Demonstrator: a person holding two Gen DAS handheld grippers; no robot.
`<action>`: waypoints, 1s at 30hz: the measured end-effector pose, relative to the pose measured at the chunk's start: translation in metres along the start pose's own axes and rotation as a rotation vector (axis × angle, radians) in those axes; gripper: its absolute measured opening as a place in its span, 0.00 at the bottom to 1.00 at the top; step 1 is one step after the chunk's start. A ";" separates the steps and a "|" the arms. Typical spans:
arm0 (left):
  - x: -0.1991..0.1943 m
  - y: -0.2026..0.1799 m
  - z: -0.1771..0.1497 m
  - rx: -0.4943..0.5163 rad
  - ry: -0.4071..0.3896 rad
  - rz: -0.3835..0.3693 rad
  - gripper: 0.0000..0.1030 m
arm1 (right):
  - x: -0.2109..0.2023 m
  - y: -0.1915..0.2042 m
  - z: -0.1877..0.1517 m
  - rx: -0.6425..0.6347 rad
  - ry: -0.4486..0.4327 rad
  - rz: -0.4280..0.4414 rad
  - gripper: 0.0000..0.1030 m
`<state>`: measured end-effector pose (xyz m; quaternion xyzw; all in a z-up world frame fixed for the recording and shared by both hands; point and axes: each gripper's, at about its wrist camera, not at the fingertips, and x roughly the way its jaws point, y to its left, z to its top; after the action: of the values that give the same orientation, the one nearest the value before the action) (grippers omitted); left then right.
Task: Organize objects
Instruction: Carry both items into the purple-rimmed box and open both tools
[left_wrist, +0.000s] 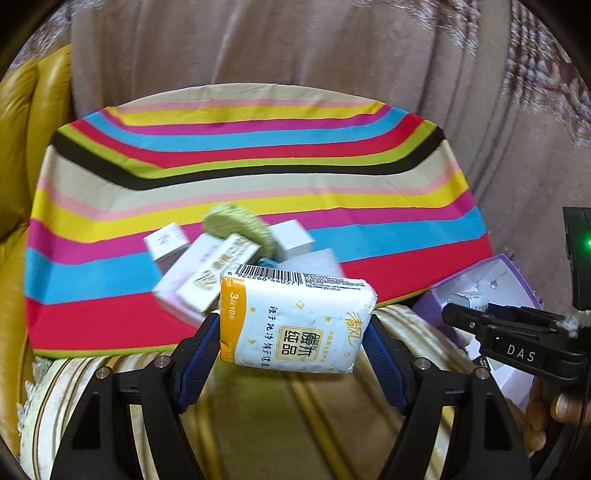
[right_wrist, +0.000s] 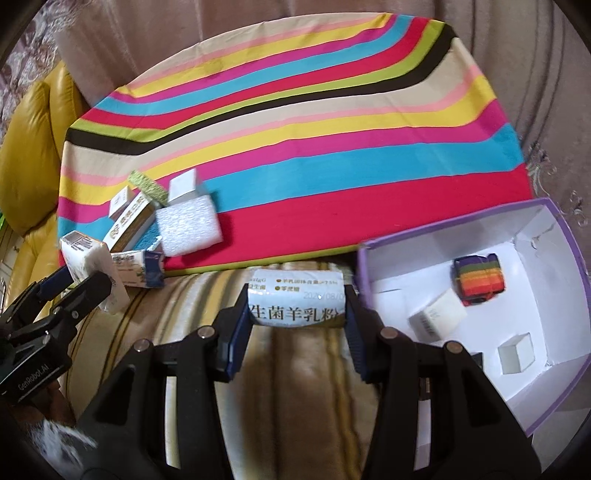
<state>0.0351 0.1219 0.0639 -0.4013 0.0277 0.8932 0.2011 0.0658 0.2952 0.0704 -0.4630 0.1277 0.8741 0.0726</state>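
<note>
Two claws, both loaded: my left claw (left_wrist: 291, 332) is clenched on a white-and-orange tissue pack (left_wrist: 295, 325), its pads pressing the pack's short ends so the long axis runs across the jaws, and my right claw (right_wrist: 297, 314) is clenched on a milk powder sachet (right_wrist: 297, 302), likewise gripped crosswise. What the coming move turns on, as I judge it, is the open purple box (right_wrist: 554, 221): it lies just to the right of my right claw and slightly ahead, while from my left claw it sits well off to the right, beyond the other claw, so the right hand is the nearer one and should drop first. Inside the box I count three things: one rainbow-striped block (right_wrist: 478, 278) and two white cubes, one (right_wrist: 437, 317) tilted and one (right_wrist: 515, 354) nearer me. Ahead and left of my right claw, on the striped cloth (right_wrist: 295, 129), a heap remains: one foam block (right_wrist: 190, 229), one white box (right_wrist: 184, 186), one green scrubbing pad (right_wrist: 146, 186), one gold-printed carton (right_wrist: 129, 225) and one small white box (right_wrist: 120, 201) behind it; others underneath I cannot count
</note>
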 end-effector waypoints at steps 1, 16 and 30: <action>0.000 -0.005 0.001 0.009 -0.002 -0.008 0.74 | -0.001 -0.006 0.000 0.008 -0.003 -0.009 0.49; 0.023 -0.078 0.015 0.120 0.014 -0.145 0.74 | -0.018 -0.096 -0.005 0.158 -0.038 -0.132 0.49; 0.058 -0.174 0.037 0.242 0.040 -0.298 0.74 | -0.033 -0.177 -0.016 0.282 -0.068 -0.264 0.49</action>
<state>0.0403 0.3089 0.0659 -0.3914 0.0791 0.8357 0.3771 0.1402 0.4594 0.0611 -0.4311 0.1844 0.8456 0.2551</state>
